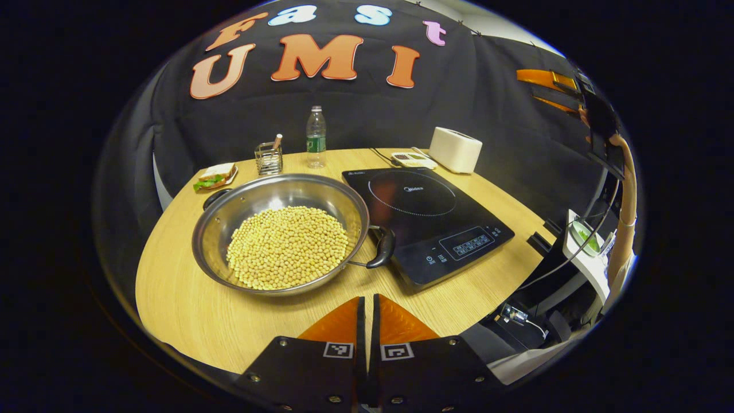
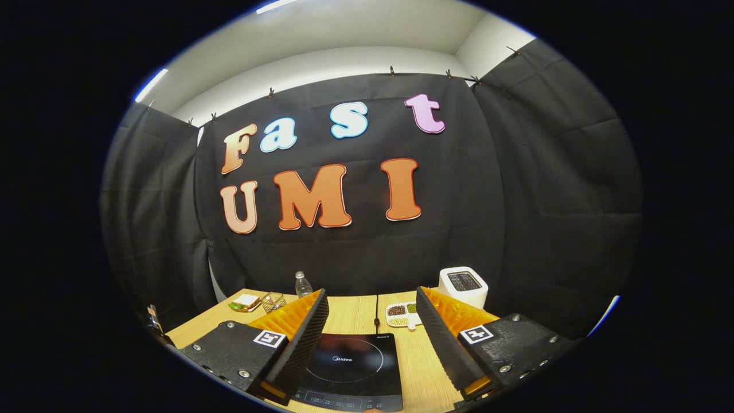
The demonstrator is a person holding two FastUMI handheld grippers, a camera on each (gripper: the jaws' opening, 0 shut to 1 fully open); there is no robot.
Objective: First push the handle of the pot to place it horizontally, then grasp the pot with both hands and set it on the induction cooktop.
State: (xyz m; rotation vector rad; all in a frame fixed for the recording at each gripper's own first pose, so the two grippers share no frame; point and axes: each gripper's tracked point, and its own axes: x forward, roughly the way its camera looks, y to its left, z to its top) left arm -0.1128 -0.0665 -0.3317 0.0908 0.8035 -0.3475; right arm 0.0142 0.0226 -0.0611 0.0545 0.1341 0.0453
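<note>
in the left gripper view, nearest me is my left gripper (image 1: pixel 367 321), its two fingers pressed together with just a thin slit between them and nothing caught there, hanging over the near edge of the round wooden table (image 1: pixel 189 310). beyond them the steel pot (image 1: pixel 280 232) sits on the table, full of pale beans (image 1: pixel 288 246), well apart from my fingers. its black handle (image 1: pixel 382 246) on the right side reaches toward the induction cooktop (image 1: pixel 427 221) and lies just at the cooktop's near left edge; a second dark handle (image 1: pixel 215 198) peeks out at the far left rim. the pot stands beside the cooktop, not on it. farther back are a sandwich on a plate (image 1: pixel 215 176), a wire holder (image 1: pixel 268 158), a water bottle (image 1: pixel 316 137), a small divided dish (image 1: pixel 413 159) and a white toaster (image 1: pixel 456 149). in the right gripper view, my right gripper (image 2: pixel 371 338) is spread wide with nothing held, poised above the cooktop (image 2: pixel 351 367), whose black glass lies between my fingers. the bottle (image 2: pixel 303 284), toaster (image 2: pixel 463 285) and dish (image 2: pixel 402 314) stand behind.
</note>
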